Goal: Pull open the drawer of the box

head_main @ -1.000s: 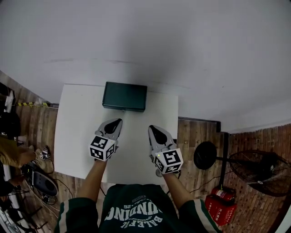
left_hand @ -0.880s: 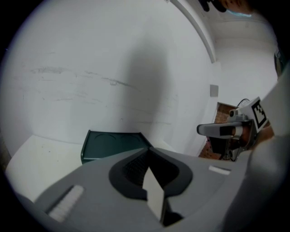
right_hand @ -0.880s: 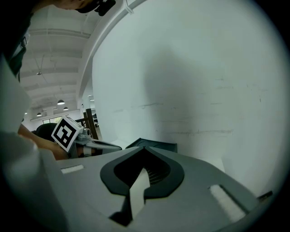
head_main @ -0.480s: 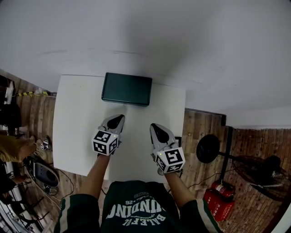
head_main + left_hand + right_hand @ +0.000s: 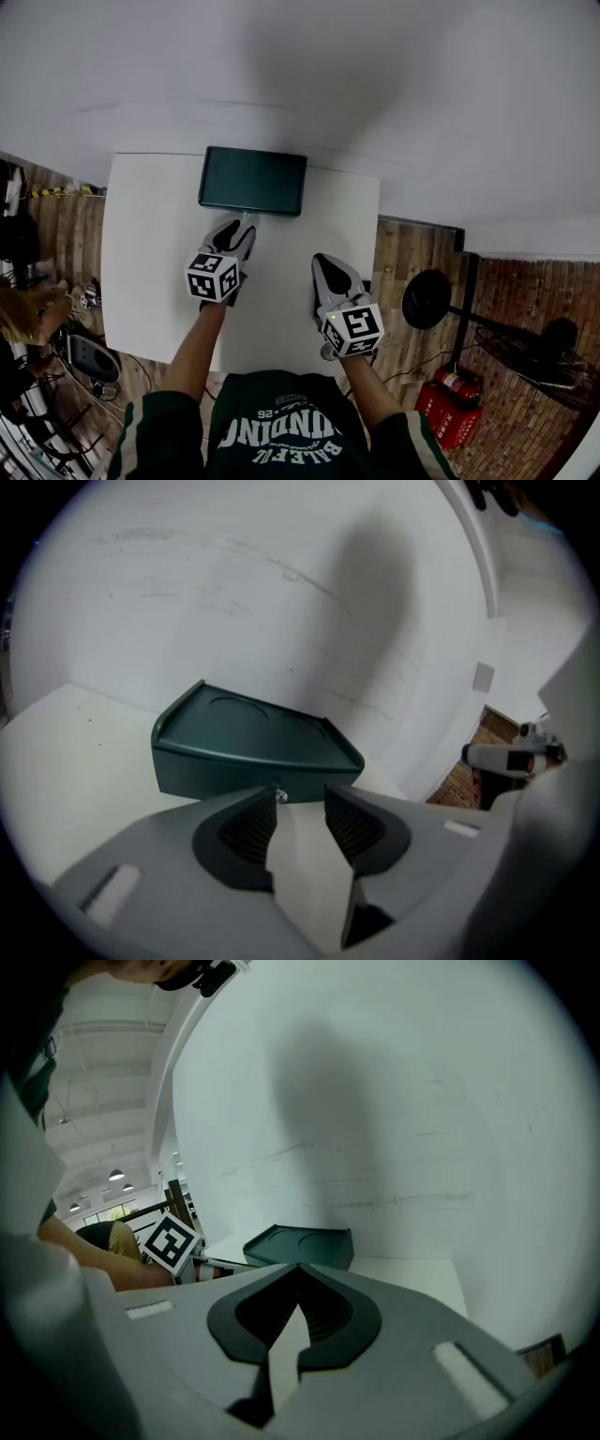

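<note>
Right of the white bench [image 5: 150, 272] — black round disc on a stand [image 5: 427, 298], red canister [image 5: 441, 412]. Dark green rectangular box [image 5: 251, 180] at the bench's far edge, small silver knob [image 5: 279, 794] on its front. Left gripper [image 5: 242, 228] fingers opening, released just before the knob — right gripper [image 5: 323, 267] fingers clenched, empty.

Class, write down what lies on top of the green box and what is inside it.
Nothing lies on the box: its top shows only two shallow round recesses. Its drawer is shut, so the inside is hidden.
</note>
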Tool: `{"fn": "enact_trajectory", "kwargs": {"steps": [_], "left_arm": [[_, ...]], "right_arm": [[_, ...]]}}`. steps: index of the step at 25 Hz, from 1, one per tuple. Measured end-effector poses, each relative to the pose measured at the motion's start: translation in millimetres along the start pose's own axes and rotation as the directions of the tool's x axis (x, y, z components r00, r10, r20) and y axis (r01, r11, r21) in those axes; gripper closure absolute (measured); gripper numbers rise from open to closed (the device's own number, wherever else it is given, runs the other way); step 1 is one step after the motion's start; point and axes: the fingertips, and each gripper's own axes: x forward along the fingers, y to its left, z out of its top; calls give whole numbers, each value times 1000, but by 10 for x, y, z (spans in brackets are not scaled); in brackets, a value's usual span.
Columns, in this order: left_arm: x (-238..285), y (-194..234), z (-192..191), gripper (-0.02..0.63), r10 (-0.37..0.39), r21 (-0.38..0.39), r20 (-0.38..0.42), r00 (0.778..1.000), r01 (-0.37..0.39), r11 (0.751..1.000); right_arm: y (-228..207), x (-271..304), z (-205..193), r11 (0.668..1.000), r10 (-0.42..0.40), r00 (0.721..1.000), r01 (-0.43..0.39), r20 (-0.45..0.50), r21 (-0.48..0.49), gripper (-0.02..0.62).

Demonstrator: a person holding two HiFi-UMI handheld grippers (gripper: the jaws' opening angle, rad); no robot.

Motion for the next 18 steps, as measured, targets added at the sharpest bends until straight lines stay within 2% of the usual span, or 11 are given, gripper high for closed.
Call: {"fn": "enact_trajectory", "kwargs": {"steps": [8,14,18], "left_arm": [[290,166,-36,437,23,-73,-61,998,-27,997],[370,307,-130,437,76,-105,-106,991,-87,991],[413,309,-176,464,66,-128,-121,990,-82,988]], "right_arm": [[-114,-7,-69,1000,-23,1000,23,-18,16,594],[-193,-33,-107,999,-39,999,40,-25,29,594],[-228,-44,-135,998,-46,999,47,-29,36,594]]}}
